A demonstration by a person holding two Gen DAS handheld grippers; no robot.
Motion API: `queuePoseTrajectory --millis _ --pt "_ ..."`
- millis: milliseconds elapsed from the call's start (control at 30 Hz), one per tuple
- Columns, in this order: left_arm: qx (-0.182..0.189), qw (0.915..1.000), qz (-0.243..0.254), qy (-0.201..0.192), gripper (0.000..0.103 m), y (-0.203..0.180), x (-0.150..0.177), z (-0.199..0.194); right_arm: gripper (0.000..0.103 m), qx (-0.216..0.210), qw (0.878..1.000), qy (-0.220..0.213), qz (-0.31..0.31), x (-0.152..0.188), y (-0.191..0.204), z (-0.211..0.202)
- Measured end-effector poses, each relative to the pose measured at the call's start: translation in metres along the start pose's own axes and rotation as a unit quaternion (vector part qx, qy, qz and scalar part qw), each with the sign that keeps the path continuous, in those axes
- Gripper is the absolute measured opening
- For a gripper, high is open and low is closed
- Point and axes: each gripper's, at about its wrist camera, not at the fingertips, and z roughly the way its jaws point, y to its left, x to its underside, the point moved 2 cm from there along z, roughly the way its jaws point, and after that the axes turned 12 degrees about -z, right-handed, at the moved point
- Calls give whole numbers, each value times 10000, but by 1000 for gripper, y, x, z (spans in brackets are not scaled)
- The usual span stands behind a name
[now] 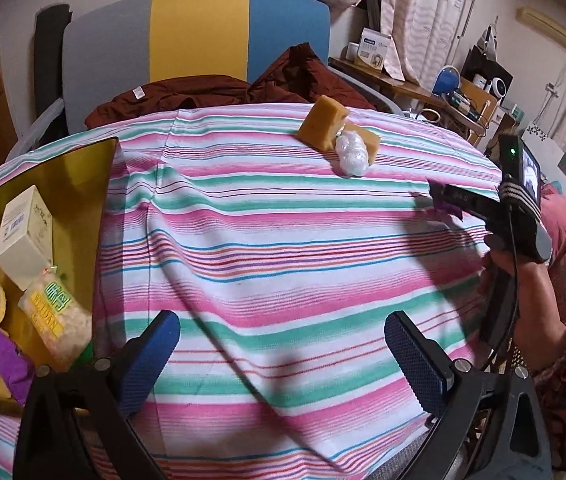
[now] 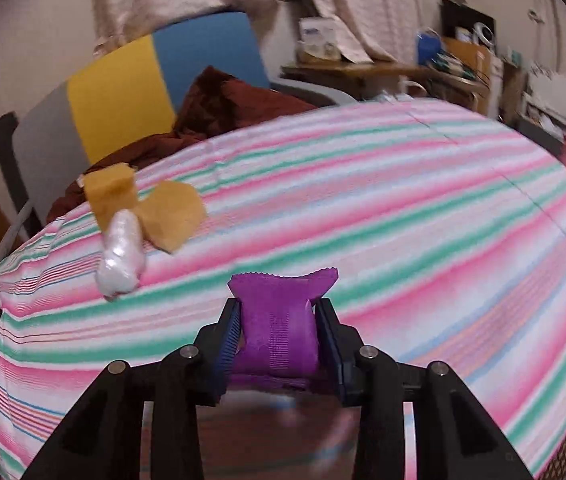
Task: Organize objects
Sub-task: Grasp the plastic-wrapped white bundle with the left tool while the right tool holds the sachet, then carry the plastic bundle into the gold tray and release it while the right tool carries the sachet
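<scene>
Purple packet (image 2: 279,328) pinched between the pads of the right tool (image 2: 279,340), just above the striped cloth (image 2: 403,208). Left tool (image 1: 283,352) spread wide, holding nothing. Two yellow sponges (image 1: 323,124) and a white plastic wad (image 1: 350,154) farther back. Gold tray (image 1: 79,184) with boxes on the left.

Only one text can be read with some certainty. In the left wrist view, a clear snack bag (image 1: 55,322) lies in the gold tray (image 1: 79,184) at about 8 o'clock. It has a yellow label with the letters "WEIDAN" and green Chinese characters above them. The white box (image 1: 25,236) beside it has a barcode and small print, too small to read. The carton (image 1: 373,53) on the far shelf at 1 o'clock has unreadable print.
</scene>
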Motion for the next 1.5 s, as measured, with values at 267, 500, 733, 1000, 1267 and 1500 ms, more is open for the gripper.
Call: queuePoseTrajectory --millis 267,500,733,1000,1267,1500 --pt "1 10000 -5 6 103 -27 -35 30 38 15 9997 -76 228 3 -6 9" --pt "-121 9996 41 -256 103 -66 -86 93 38 208 9992 -271 206 6 -6 5" --pt "-363 9993 28 42 94 -98 -122 168 38 334 9985 -418 130 6 -4 4" --pt "-342 9989 301 102 67 -119 -141 215 38 350 9989 -294 38 7 -1 10" --pt "-90 9999 -8 -121 35 -97 -143 210 38 425 9986 -312 -16 8 1 9" --pt "-88 9992 -218 -314 35 -69 -118 178 38 474 9982 -363 -67 7 3 7"
